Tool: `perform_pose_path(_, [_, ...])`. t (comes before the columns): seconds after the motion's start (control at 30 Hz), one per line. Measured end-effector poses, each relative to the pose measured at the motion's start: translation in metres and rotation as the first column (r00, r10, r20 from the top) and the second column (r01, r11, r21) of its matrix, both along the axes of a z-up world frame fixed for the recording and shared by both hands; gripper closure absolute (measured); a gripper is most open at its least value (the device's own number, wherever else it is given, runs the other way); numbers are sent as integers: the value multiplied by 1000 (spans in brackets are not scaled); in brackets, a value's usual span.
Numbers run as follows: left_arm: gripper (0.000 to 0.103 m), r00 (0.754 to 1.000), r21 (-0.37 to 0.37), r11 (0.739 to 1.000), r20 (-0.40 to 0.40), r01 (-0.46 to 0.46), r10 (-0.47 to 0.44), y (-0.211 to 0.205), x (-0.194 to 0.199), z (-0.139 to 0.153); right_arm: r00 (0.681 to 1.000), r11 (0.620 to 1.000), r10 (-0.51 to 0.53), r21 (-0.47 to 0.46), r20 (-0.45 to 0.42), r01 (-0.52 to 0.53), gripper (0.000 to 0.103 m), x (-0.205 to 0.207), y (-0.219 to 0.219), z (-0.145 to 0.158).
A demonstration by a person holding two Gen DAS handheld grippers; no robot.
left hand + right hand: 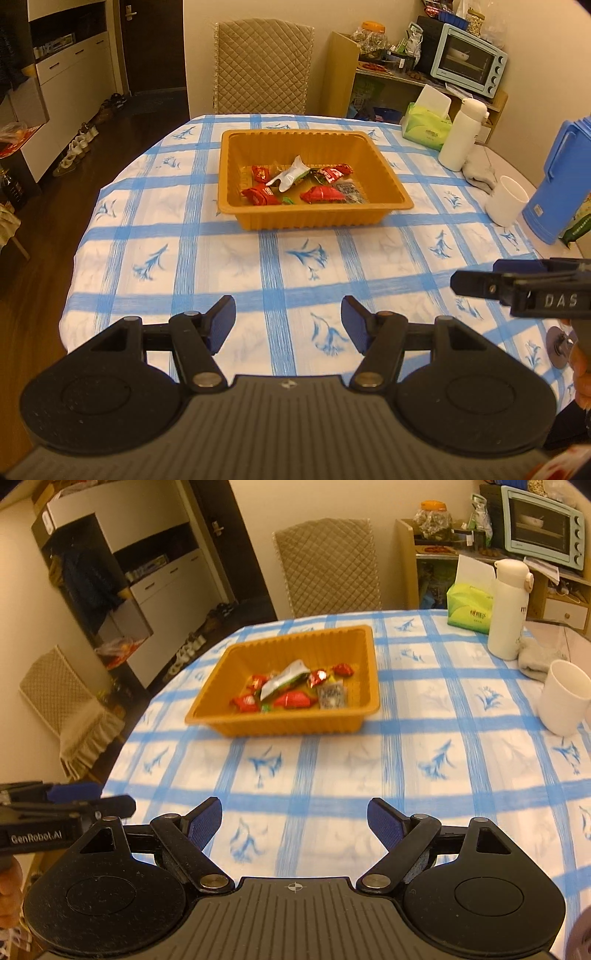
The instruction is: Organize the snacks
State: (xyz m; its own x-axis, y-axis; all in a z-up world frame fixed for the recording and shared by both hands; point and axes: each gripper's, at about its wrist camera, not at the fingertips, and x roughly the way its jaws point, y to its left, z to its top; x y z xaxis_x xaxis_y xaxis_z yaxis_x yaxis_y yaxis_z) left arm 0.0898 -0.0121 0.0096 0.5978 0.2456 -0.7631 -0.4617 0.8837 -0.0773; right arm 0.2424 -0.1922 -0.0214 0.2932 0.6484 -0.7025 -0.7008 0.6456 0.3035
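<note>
An orange plastic tray (402, 192) (373, 686) sits mid-table on the blue-checked cloth. Inside lie several wrapped snacks: red packets (323, 194) (291, 700), a white pouch (290, 175) (282, 679) and a dark packet (349, 190) (332, 696). My left gripper (288, 317) hangs open over the near part of the table, nothing between its blue pads. My right gripper (295, 818) is open too and holds nothing. Each gripper shows at the edge of the other's view: the right gripper (480, 284) from the side, the left gripper (96, 797) at the lower left.
A white mug (506, 201) (565, 698), a white bottle (461, 134) (508, 609), a grey cloth (480, 173), a green tissue pack (426, 127) (469, 607) and a blue jug (561, 177) stand on the table's right side. A quilted chair (262, 66) (328, 565) stands behind the table.
</note>
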Motion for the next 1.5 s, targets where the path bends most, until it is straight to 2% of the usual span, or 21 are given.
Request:
perform_pose_path(0.6, [42,999,-47,998,-34,34,-36,-43,-29,-7,999,998,19,-58,-33,-21,17,-47,-32,-6])
perform_pose_path(0.83, [42,998,-49,998,-35,48,-50,-49,-32,-6,999,997,3,-80,-44,-7,17,-48,-36,-9])
perform_pose_path(1.5, [41,997,-41,997,-33,71,-72,-53,-20,-2,999,997,-6,-71,-43,3,17,-44,-37,-8])
